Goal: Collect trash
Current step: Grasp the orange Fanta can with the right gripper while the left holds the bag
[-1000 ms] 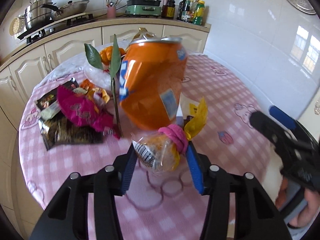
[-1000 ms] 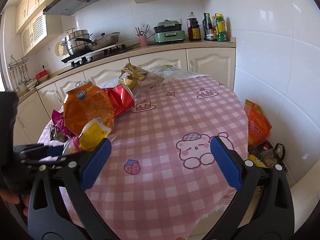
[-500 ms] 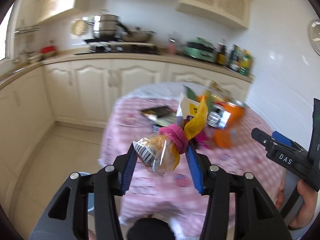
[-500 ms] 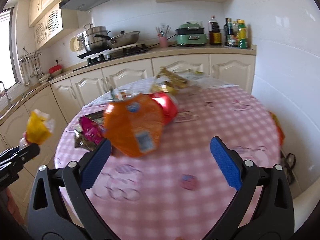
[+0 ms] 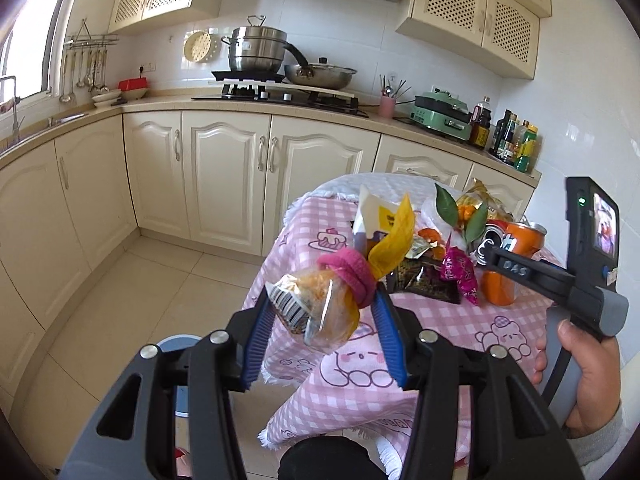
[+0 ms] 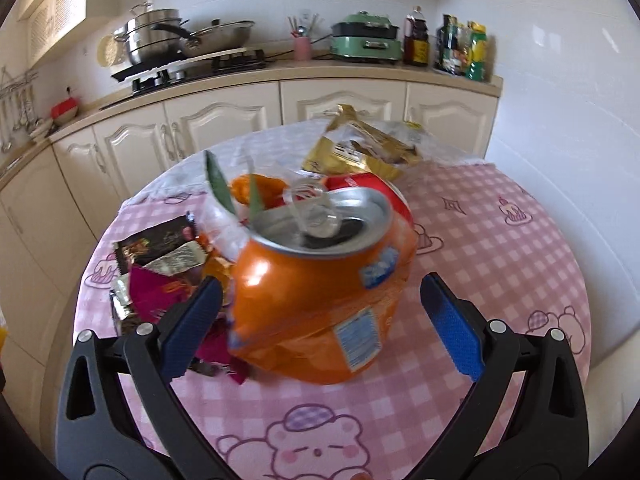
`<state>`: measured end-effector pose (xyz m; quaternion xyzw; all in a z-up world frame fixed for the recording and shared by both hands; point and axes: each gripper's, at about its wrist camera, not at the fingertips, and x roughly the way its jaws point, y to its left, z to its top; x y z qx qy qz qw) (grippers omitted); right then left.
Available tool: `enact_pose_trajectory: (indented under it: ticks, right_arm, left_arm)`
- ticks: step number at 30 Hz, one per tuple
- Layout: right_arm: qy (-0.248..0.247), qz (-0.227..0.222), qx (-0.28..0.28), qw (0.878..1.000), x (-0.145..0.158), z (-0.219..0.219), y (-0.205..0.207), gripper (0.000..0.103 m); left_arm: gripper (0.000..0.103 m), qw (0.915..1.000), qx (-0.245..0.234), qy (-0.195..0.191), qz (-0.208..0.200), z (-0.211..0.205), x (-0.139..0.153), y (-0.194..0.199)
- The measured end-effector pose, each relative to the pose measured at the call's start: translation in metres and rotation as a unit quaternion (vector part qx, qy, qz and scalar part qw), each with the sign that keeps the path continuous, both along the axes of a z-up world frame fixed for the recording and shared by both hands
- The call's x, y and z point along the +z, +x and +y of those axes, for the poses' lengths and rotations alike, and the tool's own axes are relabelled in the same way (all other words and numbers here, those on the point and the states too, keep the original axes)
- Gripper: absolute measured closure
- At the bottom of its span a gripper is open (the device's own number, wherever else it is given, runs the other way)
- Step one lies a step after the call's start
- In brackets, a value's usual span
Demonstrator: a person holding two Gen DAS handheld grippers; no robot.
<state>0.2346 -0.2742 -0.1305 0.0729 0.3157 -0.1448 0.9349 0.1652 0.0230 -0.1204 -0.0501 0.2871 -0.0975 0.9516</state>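
Observation:
My left gripper (image 5: 324, 340) is shut on a clear snack bag (image 5: 320, 304) tied with a pink band and holds it in the air off the table's edge, over the floor. My right gripper (image 6: 320, 324) is open, its blue pads on either side of a dented orange soda can (image 6: 320, 300) that stands on the pink checked table (image 6: 500, 272); the pads do not touch it. The can also shows in the left wrist view (image 5: 508, 264), with the right gripper's body (image 5: 560, 280) beside it. Wrappers (image 6: 160, 264) and a red can (image 6: 368, 188) lie behind.
A blue-rimmed bin (image 5: 176, 360) stands on the tiled floor below my left gripper. Gold snack bags (image 6: 360, 152) and an orange fruit with leaves (image 6: 256, 188) lie at the table's far side. Kitchen cabinets (image 5: 224, 176) and a stove counter run behind.
My left gripper has swung away from the table with the snack bag, out over the floor. My right gripper has moved in around the orange can.

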Motion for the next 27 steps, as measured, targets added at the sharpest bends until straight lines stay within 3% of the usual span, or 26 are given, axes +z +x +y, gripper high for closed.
enact_pose_trajectory:
  ticks: [5,6,7,9,12,13,15,23,27]
  right_arm:
    - [0.030,-0.030,-0.015,0.999,0.002,-0.029,-0.025,0.009]
    - [0.031,-0.029,-0.018,0.999,0.002,-0.033,-0.028,0.019]
    - [0.035,-0.028,-0.018,0.999,0.001,-0.037,-0.029,0.040]
    - [0.048,-0.024,-0.017,0.998,-0.001,-0.044,-0.032,0.070]
    - [0.052,-0.010,-0.005,0.999,-0.006,-0.050,-0.030,0.072]
    - [0.049,-0.009,-0.001,0.999,-0.006,-0.050,-0.031,0.082]
    - [0.056,-0.020,0.008,0.998,-0.004,-0.051,-0.036,0.090]
    - [0.054,-0.100,0.040,0.993,0.029,-0.043,-0.073,0.091]
    - [0.054,-0.117,0.114,0.985,0.053,-0.002,-0.079,0.091]
  left_arm:
    - [0.055,0.9999,-0.006,-0.010,0.006,0.004,-0.006,0.003]
    - [0.055,0.9999,-0.008,-0.012,0.009,0.004,-0.007,0.004]
    - [0.055,0.9998,-0.009,-0.014,0.010,0.004,-0.008,0.004]
    - [0.055,0.9997,-0.012,-0.019,0.012,0.005,-0.009,0.005]
    - [0.055,0.9996,-0.015,-0.021,0.012,0.004,-0.009,0.004]
    - [0.055,0.9996,-0.015,-0.021,0.012,0.004,-0.009,0.003]
    - [0.055,0.9995,-0.017,-0.024,0.011,0.004,-0.009,0.002]
    - [0.055,0.9984,-0.029,-0.047,0.012,0.014,-0.010,0.002]
    - [0.055,0.9973,-0.026,-0.067,0.015,0.025,-0.012,0.002]
